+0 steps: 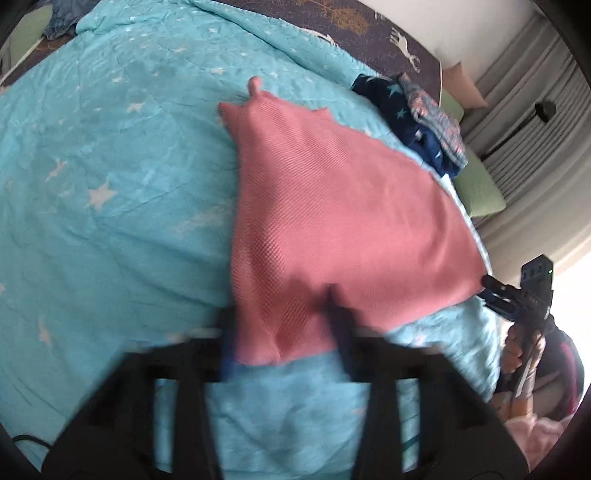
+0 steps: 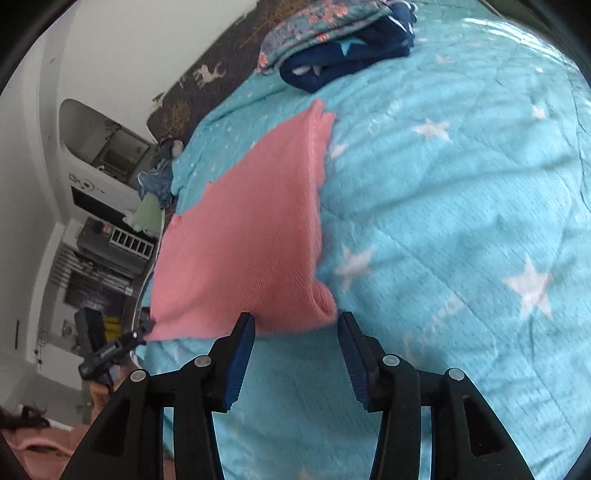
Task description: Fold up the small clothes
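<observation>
A pink knit garment (image 1: 332, 214) lies spread flat on a turquoise star-print quilt (image 1: 110, 184); it also shows in the right wrist view (image 2: 243, 236). My left gripper (image 1: 284, 325) is open, its blurred fingers on either side of the garment's near corner. My right gripper (image 2: 295, 325) is open, its blue-padded fingers just short of the garment's other near corner. The right gripper also shows at the garment's right corner in the left wrist view (image 1: 495, 291), and the left gripper at the garment's left corner in the right wrist view (image 2: 144, 328).
A pile of folded clothes, navy with stars and floral (image 1: 424, 122), sits on the quilt's far side (image 2: 340, 40). A dark patterned sheet (image 1: 369, 26) lies beyond. Green pillows (image 1: 476, 188) and curtains are at the right. Shelves (image 2: 103, 229) stand past the bed's edge.
</observation>
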Tool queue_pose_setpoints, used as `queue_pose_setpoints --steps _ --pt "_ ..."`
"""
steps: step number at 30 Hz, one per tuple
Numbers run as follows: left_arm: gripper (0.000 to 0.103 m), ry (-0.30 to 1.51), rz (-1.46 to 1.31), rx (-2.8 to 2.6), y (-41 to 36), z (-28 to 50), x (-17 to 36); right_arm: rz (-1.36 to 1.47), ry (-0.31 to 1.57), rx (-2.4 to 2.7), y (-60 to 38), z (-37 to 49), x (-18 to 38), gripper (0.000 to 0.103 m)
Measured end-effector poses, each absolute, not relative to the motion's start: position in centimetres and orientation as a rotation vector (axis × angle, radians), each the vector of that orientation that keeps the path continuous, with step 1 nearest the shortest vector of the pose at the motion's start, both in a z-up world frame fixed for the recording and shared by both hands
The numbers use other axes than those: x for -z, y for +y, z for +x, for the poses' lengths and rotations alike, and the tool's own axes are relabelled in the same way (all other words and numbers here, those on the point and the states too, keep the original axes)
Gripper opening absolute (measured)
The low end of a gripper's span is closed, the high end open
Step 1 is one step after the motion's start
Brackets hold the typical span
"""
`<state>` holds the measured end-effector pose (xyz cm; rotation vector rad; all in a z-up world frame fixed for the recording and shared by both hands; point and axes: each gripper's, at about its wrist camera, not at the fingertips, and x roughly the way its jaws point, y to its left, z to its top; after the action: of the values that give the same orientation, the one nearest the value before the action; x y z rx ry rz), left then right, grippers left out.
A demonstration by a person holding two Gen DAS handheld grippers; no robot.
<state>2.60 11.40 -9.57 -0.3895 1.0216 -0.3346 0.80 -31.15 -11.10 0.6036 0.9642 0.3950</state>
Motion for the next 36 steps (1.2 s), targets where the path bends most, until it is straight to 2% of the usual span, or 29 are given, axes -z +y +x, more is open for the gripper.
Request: queue_pose_setpoints --steps 1,2,3,7,8,13,15,17,19,20,21,23,24,25,26,33,35,36 --pt "0.014 1.009 -0.419 0.344 11.3 2.7 9.1 0.607 0.938 -0.386 -30.8 1.4 10.5 0.044" --pt "0.014 0.975 -0.437 0.349 11.4 2.5 8.4 0.601 0.900 -0.390 -30.2 1.8 9.6 0.035" --pt "0.013 0.920 -0.438 0.356 11.2 2.2 6.9 0.580 0.874 -0.395 -29.8 1.9 8.7 0.007" --pt "0.012 0.863 -0.362 0.326 11.5 1.3 4.5 0.464 0.871 -0.217 -29.7 1.3 6.3 0.007" --pt "0.006 0.876 -0.354 0.316 11.7 1.2 4.7 0.461 0.897 -0.188 -30.1 1.2 6.6 0.007" --pt "0.005 0.990 -0.389 0.259 13.2 0.1 8.4 0.420 1.035 -0.021 -31.5 -0.6 9.3 0.009" --pt "0.006 1.002 -0.417 0.252 13.5 -0.2 9.1 0.421 1.033 0.012 -32.2 -1.4 9.6 0.010" --pt "0.012 1.003 -0.422 0.252 13.5 -0.2 9.0 0.404 0.999 -0.009 -32.0 -1.9 8.6 0.010" --pt "0.045 1.002 -0.408 0.250 13.3 -0.4 8.8 0.337 0.964 -0.087 -29.9 -1.6 6.9 0.016" --pt "0.052 0.999 -0.402 0.258 13.2 -0.5 8.7 0.301 0.958 -0.128 -28.6 -1.7 6.1 0.017" --pt "0.054 0.997 -0.393 0.272 12.9 -0.4 8.8 0.248 0.953 -0.188 -26.5 -1.4 5.4 0.024" --pt "0.054 1.014 -0.378 0.295 12.6 -0.6 9.3 0.145 0.955 -0.314 -22.1 -0.8 4.7 0.030" --pt "0.044 1.031 -0.362 0.298 12.2 -0.6 9.7 0.105 0.964 -0.363 -19.9 -0.8 4.7 0.031" --pt "0.019 1.036 -0.349 0.299 12.0 -0.6 10.0 0.065 0.975 -0.415 -17.9 -0.6 4.9 0.032" --pt "0.014 1.043 -0.339 0.303 11.8 -0.7 10.2 0.023 0.988 -0.472 -15.6 -0.4 5.2 0.032" --pt "0.014 0.943 -0.370 0.260 15.1 -2.0 7.7 -0.234 1.038 -0.743 -2.7 -1.3 7.7 0.033" --pt "0.021 0.932 -0.352 0.223 16.1 -2.4 7.6 -0.305 1.021 -0.770 -0.2 -1.5 8.1 0.038" --pt "0.028 0.927 -0.360 0.205 16.8 -2.7 7.6 -0.346 1.001 -0.766 0.9 -1.5 8.2 0.043"
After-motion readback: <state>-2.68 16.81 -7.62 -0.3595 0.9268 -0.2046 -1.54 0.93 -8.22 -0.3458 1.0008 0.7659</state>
